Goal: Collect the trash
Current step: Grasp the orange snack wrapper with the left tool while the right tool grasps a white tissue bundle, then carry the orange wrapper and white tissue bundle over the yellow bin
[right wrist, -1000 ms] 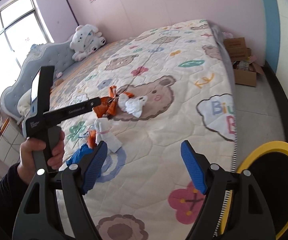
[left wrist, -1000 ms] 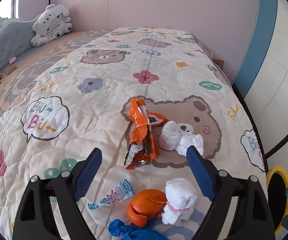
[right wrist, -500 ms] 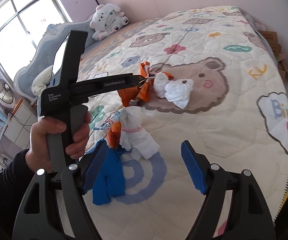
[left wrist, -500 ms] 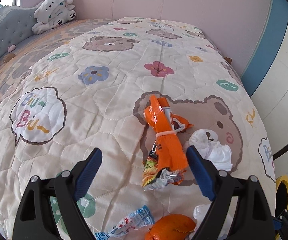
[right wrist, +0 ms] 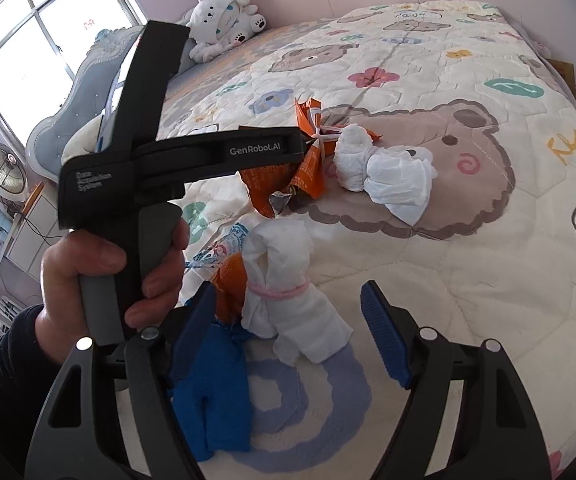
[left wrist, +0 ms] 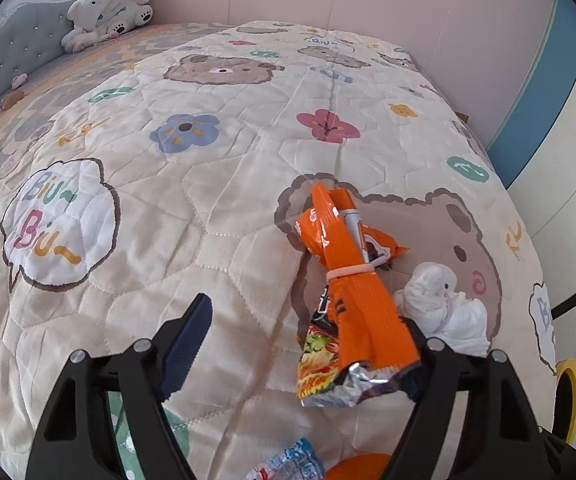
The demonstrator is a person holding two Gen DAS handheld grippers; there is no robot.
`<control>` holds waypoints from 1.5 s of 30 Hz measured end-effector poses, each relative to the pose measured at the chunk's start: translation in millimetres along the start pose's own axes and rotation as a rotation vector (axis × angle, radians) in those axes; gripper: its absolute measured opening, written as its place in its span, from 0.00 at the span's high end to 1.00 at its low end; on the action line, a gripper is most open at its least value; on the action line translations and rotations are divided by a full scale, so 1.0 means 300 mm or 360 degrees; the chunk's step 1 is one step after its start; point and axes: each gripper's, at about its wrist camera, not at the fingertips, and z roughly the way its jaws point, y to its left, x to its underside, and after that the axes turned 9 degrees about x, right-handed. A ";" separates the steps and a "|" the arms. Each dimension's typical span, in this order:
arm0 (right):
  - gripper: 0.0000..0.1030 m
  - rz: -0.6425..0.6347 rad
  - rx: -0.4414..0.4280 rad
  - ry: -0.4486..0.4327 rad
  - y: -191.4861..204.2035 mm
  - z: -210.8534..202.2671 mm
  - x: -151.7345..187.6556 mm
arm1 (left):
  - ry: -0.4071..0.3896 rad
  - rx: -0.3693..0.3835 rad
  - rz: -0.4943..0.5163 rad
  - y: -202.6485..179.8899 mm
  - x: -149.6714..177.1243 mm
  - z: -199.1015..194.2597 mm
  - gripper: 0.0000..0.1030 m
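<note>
On the bear-print quilt (left wrist: 216, 208) lies an orange snack wrapper (left wrist: 347, 280) tied with a rubber band. Its lower end sits between the jaws of my left gripper (left wrist: 303, 312), against the right finger. The left pad (left wrist: 192, 340) is well clear of it and the jaws are closing. My right gripper (right wrist: 288, 286) straddles a white tissue bundle (right wrist: 284, 308) with a pink band. Its jaws are closing too, and neither pad touches the bundle. A blue glove (right wrist: 216, 392) and an orange peel (right wrist: 228, 280) lie by its left finger.
A second white tissue bundle (left wrist: 443, 308) lies right of the orange wrapper, and a small candy wrapper (left wrist: 291, 460) lies nearer. A yellow-rimmed bin (left wrist: 567, 396) stands off the bed's right side. A plush toy (left wrist: 108, 0) sits by the headboard. A hand (right wrist: 100, 272) holds the left gripper.
Both grippers came forward and down toward the trash. The orange wrapper now lies between the left jaws and the pink-banded bundle between the right jaws. Both jaw gaps narrowed slightly.
</note>
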 end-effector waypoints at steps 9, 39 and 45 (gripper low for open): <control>0.66 0.0016 0.0002 0.0047 -0.019 0.053 -0.005 | 0.0004 0.0053 -0.0020 0.010 0.008 -0.007 0.72; 0.74 0.0140 0.0104 -0.0168 -0.143 -0.268 -0.003 | -0.0111 0.0132 -0.0084 0.061 0.037 -0.246 0.84; 0.74 0.0148 0.0135 -0.0209 -0.160 -0.372 0.037 | -0.0155 0.0107 -0.0067 0.086 0.064 -0.344 0.84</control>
